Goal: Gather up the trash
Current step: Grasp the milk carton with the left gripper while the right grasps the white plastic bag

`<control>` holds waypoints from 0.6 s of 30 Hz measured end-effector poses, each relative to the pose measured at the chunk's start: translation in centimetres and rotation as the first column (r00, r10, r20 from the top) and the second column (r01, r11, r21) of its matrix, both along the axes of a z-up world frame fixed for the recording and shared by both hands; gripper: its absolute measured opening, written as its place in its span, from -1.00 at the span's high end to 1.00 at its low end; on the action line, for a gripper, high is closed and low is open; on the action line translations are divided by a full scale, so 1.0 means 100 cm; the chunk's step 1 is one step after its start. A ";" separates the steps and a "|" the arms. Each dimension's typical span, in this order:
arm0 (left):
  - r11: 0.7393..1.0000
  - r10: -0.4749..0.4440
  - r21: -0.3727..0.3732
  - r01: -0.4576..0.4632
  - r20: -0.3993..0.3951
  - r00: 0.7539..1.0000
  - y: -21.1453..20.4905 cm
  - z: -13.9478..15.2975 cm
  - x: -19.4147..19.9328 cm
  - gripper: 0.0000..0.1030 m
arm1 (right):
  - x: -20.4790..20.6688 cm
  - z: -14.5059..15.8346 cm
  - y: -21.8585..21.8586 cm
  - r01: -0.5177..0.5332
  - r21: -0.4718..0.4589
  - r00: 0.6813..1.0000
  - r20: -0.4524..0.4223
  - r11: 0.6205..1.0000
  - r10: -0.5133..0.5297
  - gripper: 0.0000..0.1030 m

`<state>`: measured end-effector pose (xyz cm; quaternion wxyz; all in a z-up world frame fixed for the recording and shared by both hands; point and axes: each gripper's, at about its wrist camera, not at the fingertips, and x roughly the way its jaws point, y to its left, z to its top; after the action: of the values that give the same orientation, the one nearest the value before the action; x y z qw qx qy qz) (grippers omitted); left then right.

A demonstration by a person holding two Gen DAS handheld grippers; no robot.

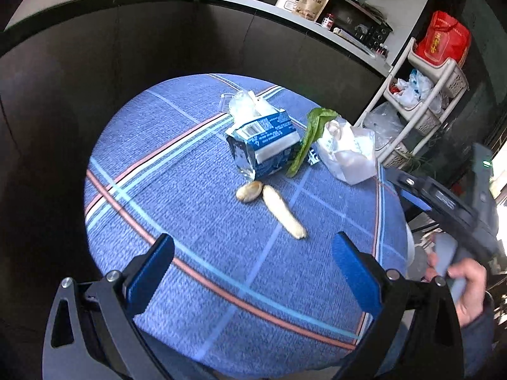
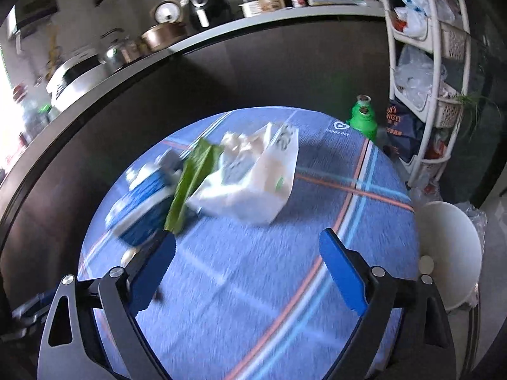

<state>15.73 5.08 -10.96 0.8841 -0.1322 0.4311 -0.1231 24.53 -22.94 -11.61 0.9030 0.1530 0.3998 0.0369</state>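
While both claws hang spread wide above a round tabletop covered in blue plaid cloth, the trash lies in a loose cluster near its far side. In the left wrist view, the left claw holds nothing, its blue pads apart over bare cloth. From left to right lie a small brown peel scrap, a pale banana peel just beside it, a crumpled blue-and-white carton bearing a barcode and small print too fine to read, a green leaf leaning against the carton, and a white plastic bag. At the far right a hand grips the other tool. The right wrist view is blurred; its right claw is likewise empty and apart, short of the bag. On the cloth beyond the bag, white lettering reads "happy day". A green bottle stands past the tabletop's edge, beside a white basket rack.
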 end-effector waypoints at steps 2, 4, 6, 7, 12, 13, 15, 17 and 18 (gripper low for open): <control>1.000 0.000 -0.014 -0.001 -0.003 1.000 0.002 -0.002 0.007 -0.89 | 0.018 -0.008 -0.004 0.018 0.025 1.000 -0.022 1.000 -0.017 -0.57; 1.000 -0.005 -0.026 0.005 -0.008 1.000 0.003 -0.005 0.017 -0.79 | 0.030 -0.014 -0.005 0.028 0.035 0.999 -0.033 0.999 -0.027 -0.57; 0.999 -0.010 -0.035 0.010 -0.013 1.000 0.002 -0.007 0.027 -0.73 | 0.042 -0.020 -0.004 0.041 0.033 0.999 -0.036 0.999 -0.039 -0.55; 0.999 -0.013 -0.037 0.013 -0.015 1.000 0.002 -0.008 0.032 -0.68 | 0.046 -0.022 -0.004 0.042 0.040 0.998 -0.037 0.998 -0.041 -0.53; 0.998 -0.036 -0.059 0.034 -0.020 0.999 -0.003 -0.014 0.063 -0.47 | 0.062 -0.035 -0.003 0.026 0.082 0.999 -0.046 0.996 -0.022 -0.38; 0.997 -0.043 -0.070 0.041 -0.024 0.999 -0.004 -0.015 0.069 -0.39 | 0.062 -0.036 -0.002 0.022 0.083 0.999 -0.046 0.996 -0.018 -0.16; 0.994 -0.062 -0.093 0.059 -0.036 0.997 -0.007 -0.019 0.084 -0.25 | 0.060 -0.034 -0.003 0.020 0.068 0.999 -0.038 0.997 -0.018 0.20; 0.993 -0.066 -0.096 0.061 -0.045 0.997 -0.009 -0.023 0.095 -0.16 | 0.053 -0.031 -0.005 0.013 0.076 1.000 -0.025 0.997 -0.011 0.42; 0.993 -0.065 -0.104 0.059 -0.050 0.997 -0.010 -0.026 0.103 -0.15 | 0.048 -0.029 -0.007 0.013 0.073 1.000 -0.012 0.997 -0.012 0.63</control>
<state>25.98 4.04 -13.58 0.8600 -0.1671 0.4517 -0.1688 29.34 -23.63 -14.49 0.8946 0.1885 0.4026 0.0447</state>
